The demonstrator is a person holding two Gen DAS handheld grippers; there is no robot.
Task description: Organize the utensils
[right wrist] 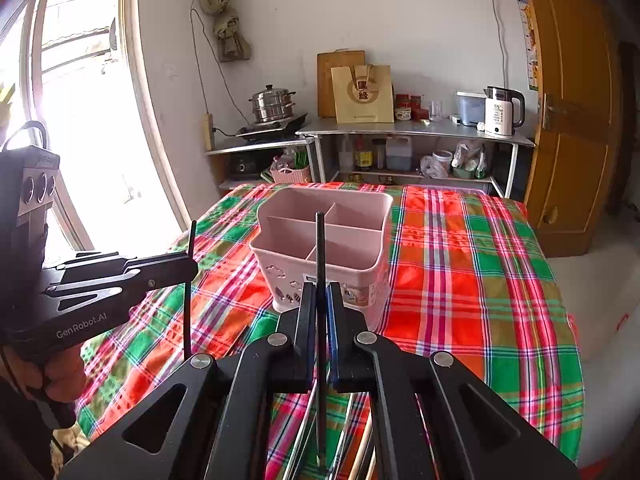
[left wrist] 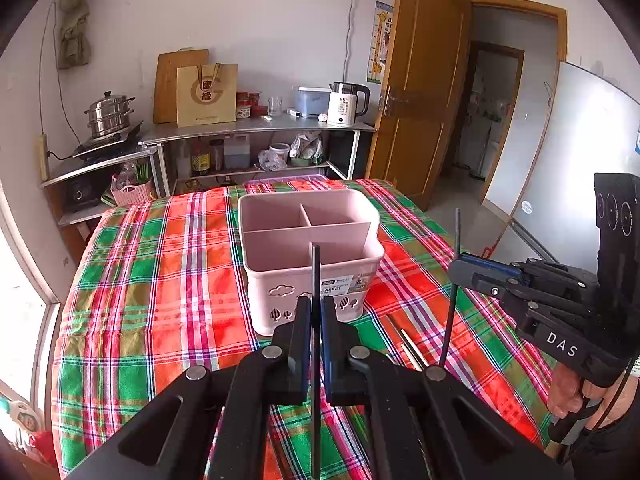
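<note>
Two grippers, left gripper (left wrist: 316, 312) and right gripper (right wrist: 320, 300), are each pinching one dark chopstick (left wrist: 315, 272) upright before one pink basket (left wrist: 312, 256) with four compartments, mid-table.

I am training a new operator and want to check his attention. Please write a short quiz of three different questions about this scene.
1. True or false: each gripper holds one dark chopstick.
2. How many compartments does the pink basket have? A) two B) three C) six
3. Fill in: more utensils lie on the ____ tablecloth, near the basket.

Key
1. True. The left gripper and the right gripper each have their jaws shut on a dark chopstick that stands upright.
2. B, all empty.
3. Plaid; the utensils lie loose.
</note>
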